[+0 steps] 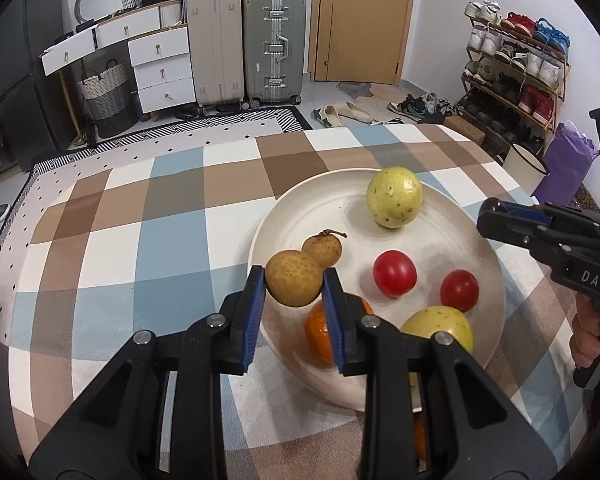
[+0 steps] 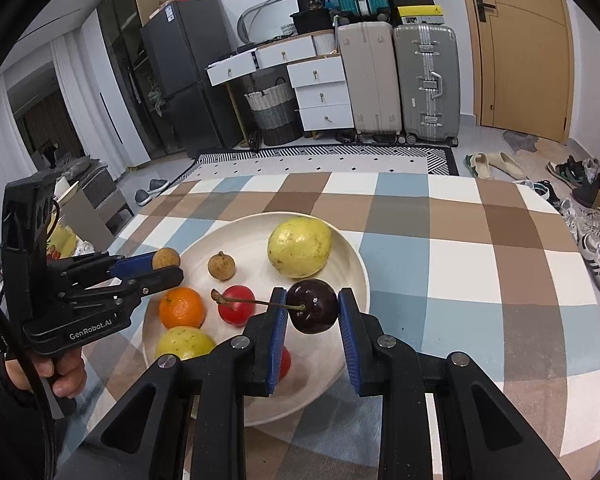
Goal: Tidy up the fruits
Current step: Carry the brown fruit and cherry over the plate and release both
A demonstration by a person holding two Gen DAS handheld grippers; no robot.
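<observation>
My left gripper is clamped on 1 brown longan above the near-left rim of the white plate. My right gripper is clamped on 1 dark cherry, stem pointing left, above the plate's right side. 2 tomatoes, 2 yellow fruits, 1 orange and 1 more longan lie on the plate.

Left gripper: black plastic frame, blue ribbed pads, round silver screws at the pivots. White "GenRobot.AI" lettering on its side; black cable runs down past the pistol grip.
Right gripper: same build, blue pads, silver screws. White "DAS" marking on the body.
</observation>
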